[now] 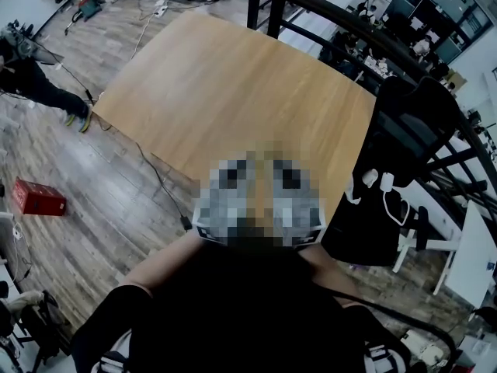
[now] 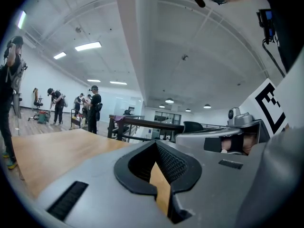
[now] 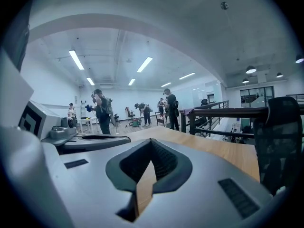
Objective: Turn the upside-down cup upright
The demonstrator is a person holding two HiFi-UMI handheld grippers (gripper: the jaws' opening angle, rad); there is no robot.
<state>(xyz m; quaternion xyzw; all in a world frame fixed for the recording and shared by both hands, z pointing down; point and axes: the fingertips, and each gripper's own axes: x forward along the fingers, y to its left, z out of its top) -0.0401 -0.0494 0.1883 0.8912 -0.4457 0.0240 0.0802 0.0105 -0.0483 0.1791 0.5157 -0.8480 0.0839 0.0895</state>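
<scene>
Jaws on your left gripper (image 2: 155, 152) are pressed together with nothing between them. Through the thin slit under the black pads you see only the pale wood of the worktop (image 1: 233, 84). Your right gripper (image 3: 150, 152) matches it: jaws together and empty, with the same wood showing through the slit. You hold both grippers side by side, roughly level, over the near edge of the worktop and close to your body. A mosaic patch covers them in the head view. Each gripper view catches the other gripper alongside, and the left gripper view also shows the right one's marker cube (image 2: 271, 104). The cup appears in none of the views, so you cannot tell where it stands. A dark railing (image 1: 349, 22) runs along the worktop's right side, and a black chair (image 1: 411, 123) stands just beside it. A red box (image 1: 37, 196) lies on the wood floor (image 1: 116, 208) to your left, and several people (image 3: 102, 109) stand farther back in the room.
</scene>
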